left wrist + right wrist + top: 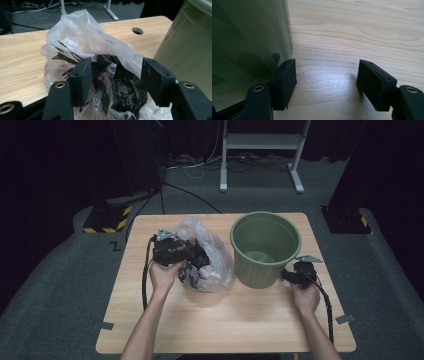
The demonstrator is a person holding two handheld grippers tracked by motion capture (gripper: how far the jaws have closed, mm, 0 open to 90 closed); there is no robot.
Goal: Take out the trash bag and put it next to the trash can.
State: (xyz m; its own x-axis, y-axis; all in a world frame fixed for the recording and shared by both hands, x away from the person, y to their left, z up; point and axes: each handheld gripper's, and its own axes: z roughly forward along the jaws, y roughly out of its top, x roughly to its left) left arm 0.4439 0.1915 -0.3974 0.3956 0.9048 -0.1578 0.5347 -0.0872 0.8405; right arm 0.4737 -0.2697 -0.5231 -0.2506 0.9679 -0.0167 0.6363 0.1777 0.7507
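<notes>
High view showed the plastic bag (207, 257) lying at nine o'clock of the empty green bin (265, 247), not yet inside. Left gripper (115, 75) spread around it; right gripper (327, 82) open, empty.

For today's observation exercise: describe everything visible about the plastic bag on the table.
The plastic bag is thin, clear, crinkled film, bunched loosely around dark, crumpled contents with hints of red. It sits on the wooden table, beside the green bucket, its top puffed upward. The left gripper is open, its fingers straddling the bag.
</notes>
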